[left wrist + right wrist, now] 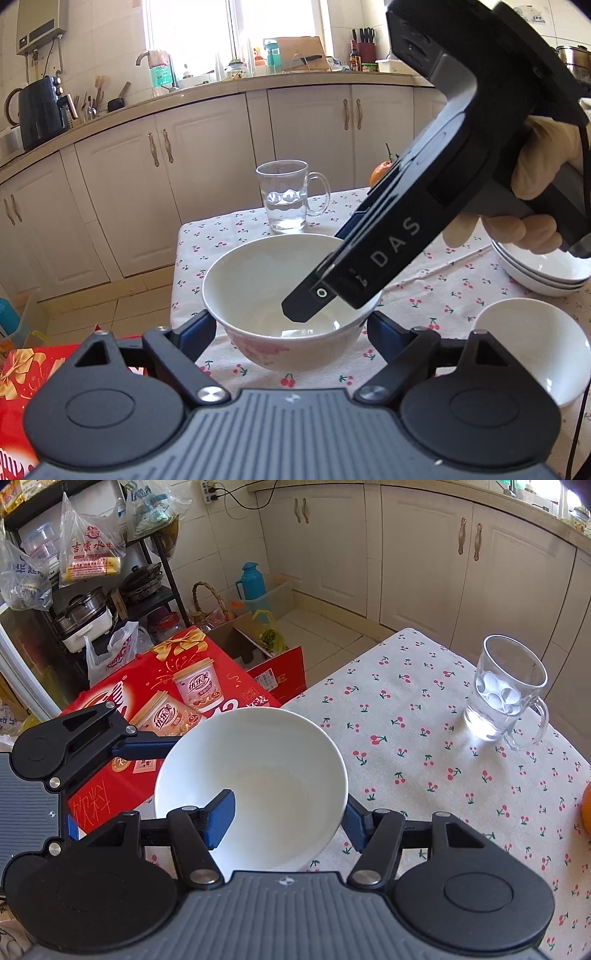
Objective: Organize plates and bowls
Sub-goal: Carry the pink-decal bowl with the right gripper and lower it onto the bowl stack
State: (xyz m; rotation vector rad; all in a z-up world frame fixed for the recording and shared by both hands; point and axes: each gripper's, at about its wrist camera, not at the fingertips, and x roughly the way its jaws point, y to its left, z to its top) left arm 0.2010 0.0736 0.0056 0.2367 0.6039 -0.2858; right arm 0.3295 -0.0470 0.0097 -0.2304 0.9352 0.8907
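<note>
- In the left wrist view, the left claw [291, 328] stands spread around a white bowl [273, 291] with a pink flower print on its outer wall; one blue pad [197, 332] sits at each side of the bowl, and whether they press on the wall cannot be told.
- The same view shows the right claw [306, 306] reaching in from the upper right, held by a gloved hand [532, 177], with one black finger dipped inside the bowl and the near rim caught there.
- In the right wrist view, the right claw [286, 823] is nearly pressed together, pinching the bowl's [258, 775] rim: the left blue pad [221, 821] lies inside the bowl and the right one outside the wall.
- Only the right wrist view shows the bowl hanging partly past the table [424, 775] edge, over a red gift box [147, 709] below and to the left of the claw.
- Only the left wrist view shows a stack of white bowls [539, 273] to the right, beyond the gloved hand, and a small white dish [535, 343] just right of the left claw.
- Both views show a glass mug [506, 694] with water, standing upright ahead of the claws on the cherry-print cloth; an orange fruit [380, 173] sits behind the right claw's body.
</note>
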